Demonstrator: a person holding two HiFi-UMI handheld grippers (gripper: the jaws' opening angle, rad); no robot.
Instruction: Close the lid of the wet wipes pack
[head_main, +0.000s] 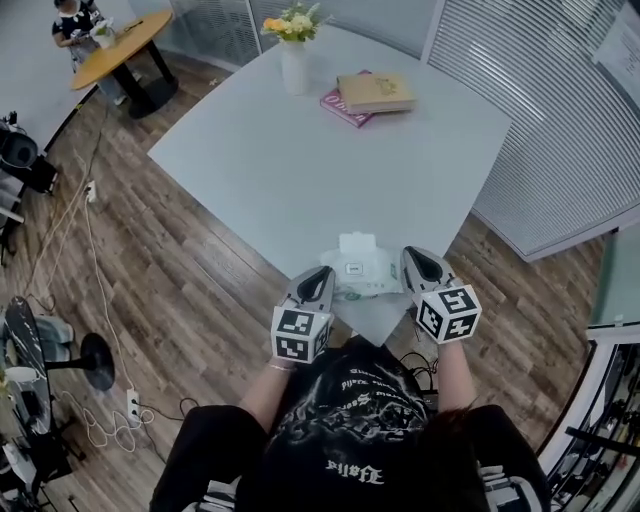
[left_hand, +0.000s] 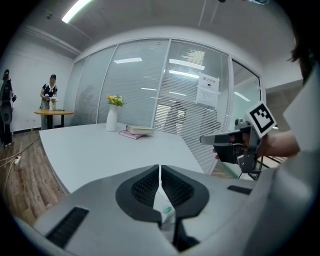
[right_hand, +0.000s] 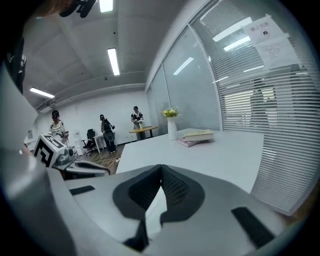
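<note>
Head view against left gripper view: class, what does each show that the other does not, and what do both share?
Only the head view shows the whole wet wipes pack, its lid open, at the near corner of the table. Only the left gripper view shows the left gripper shut on the pack's edge, plus ceiling lights. Both show the vase, books and right gripper.

We see a smooth matt desk (head_main: 300, 170), a wood-grain floor (head_main: 180, 290) at left, and a plastic-film wet wipes pack (head_main: 362, 268).
</note>
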